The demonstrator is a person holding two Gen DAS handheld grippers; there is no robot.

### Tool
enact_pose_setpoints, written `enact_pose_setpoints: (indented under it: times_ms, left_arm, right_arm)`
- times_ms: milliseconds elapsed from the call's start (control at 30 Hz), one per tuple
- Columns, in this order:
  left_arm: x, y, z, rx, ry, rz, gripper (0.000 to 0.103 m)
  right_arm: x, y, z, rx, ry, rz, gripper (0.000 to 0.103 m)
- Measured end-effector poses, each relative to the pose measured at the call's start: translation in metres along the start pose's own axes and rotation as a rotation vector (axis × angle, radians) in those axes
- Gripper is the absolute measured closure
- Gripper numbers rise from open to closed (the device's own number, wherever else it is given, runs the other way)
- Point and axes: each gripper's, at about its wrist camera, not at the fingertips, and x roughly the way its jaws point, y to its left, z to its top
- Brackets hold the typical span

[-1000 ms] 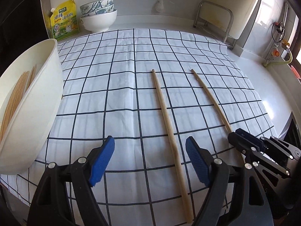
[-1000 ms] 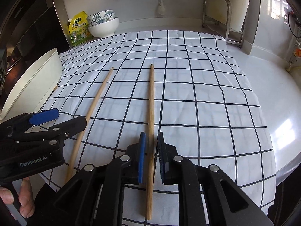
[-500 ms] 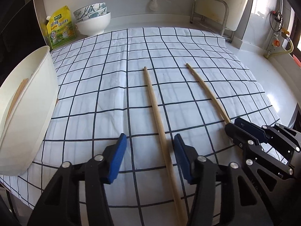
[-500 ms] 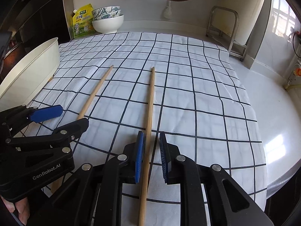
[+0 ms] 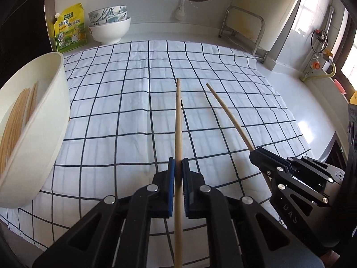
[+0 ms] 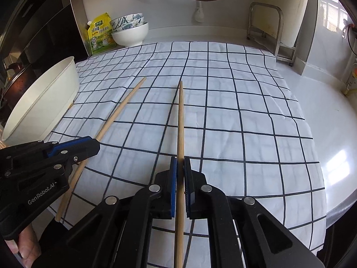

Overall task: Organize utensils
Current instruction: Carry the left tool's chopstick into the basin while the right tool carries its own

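Left gripper fingers clamp one chopstick. Right gripper fingers clamp the other chopstick, above the checked cloth.

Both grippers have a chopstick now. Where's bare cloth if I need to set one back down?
Bare checked cloth lies ahead of and right of both chopsticks, the left gripper's and the right gripper's, out to the counter. Crowded: the big white bowl on the left edge, stacked bowls and yellow pouch behind.

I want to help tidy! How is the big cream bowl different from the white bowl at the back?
The cream bowl holds wooden chopsticks; the white bowl holds stacked patterned bowls. The cream bowl sits at the cloth's left; the white bowl beyond its far edge. Both are plain and pale.
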Motion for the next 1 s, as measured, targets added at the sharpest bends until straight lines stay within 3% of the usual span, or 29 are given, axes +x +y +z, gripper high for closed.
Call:
enact_pose_setpoints:
  times_ms: [333, 667, 1000]
  left_arm:
    - [-0.068, 0.042, 0.022, -0.033, -0.160, 0.030, 0.096]
    - [-0.118, 0.128, 0.039, -0.134, -0.274, 0.119, 0.096]
    - [-0.119, 0.220, 0.042, -0.243, -0.252, 0.217, 0.096]
  right_arm:
    - [-0.024, 0.047, 0.042, -0.012, -0.102, 0.094, 0.097]
    - [-0.023, 0.134, 0.098, -0.083, -0.151, 0.212, 0.097]
    - [0.024, 0.234, 0.124, -0.185, -0.062, 0.302, 0.097]
